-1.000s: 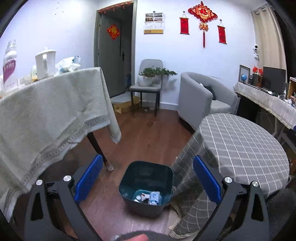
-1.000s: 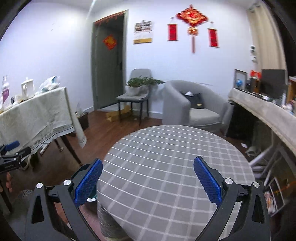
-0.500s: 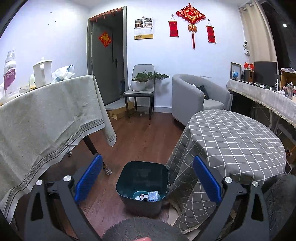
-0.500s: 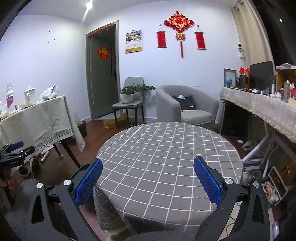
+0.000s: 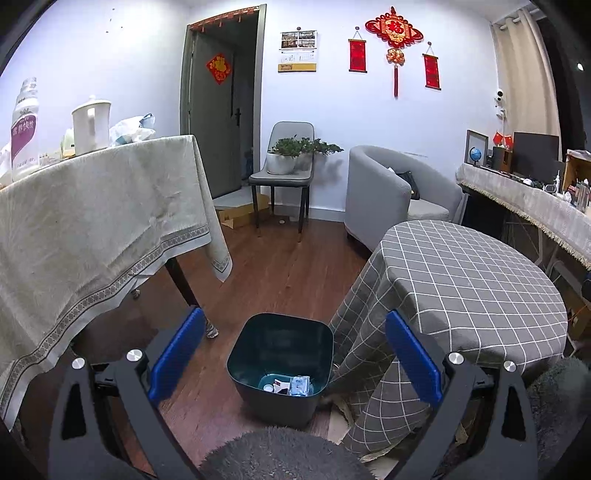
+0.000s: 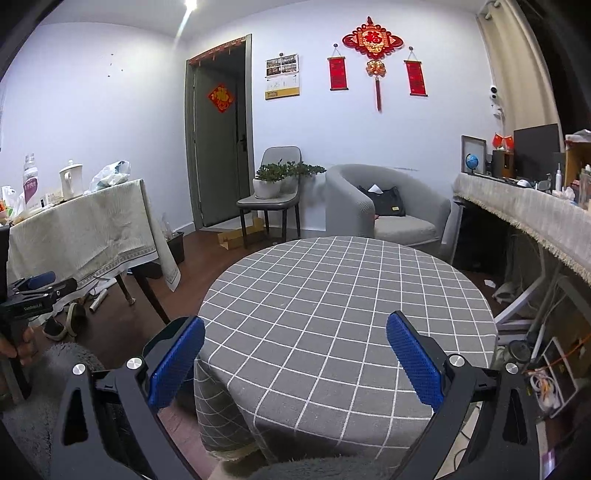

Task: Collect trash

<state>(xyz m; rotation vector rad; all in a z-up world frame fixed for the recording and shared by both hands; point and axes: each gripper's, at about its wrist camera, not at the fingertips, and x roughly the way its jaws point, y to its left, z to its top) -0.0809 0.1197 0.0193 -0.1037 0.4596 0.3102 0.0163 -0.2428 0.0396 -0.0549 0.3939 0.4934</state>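
On the floor, against the draped left edge of the checked round bench [image 5: 461,280], the dark bin [image 5: 282,363] sits ahead of and below the left tool [image 5: 293,354], with trash [image 5: 291,386] at its bottom. Both the left tool and the right tool [image 6: 295,360] are spread wide, holding nothing; no loose trash shows on the bench.

walls: pale lilac wall [image 6: 110,110], dark door [image 6: 218,158] | floor: brown wood floor [image 5: 280,273] | furniture: grey armchair [image 6: 388,206], checked round table [image 6: 347,295], beige-clothed table [image 5: 92,206] at left | light: ceiling lamp [image 6: 190,3]
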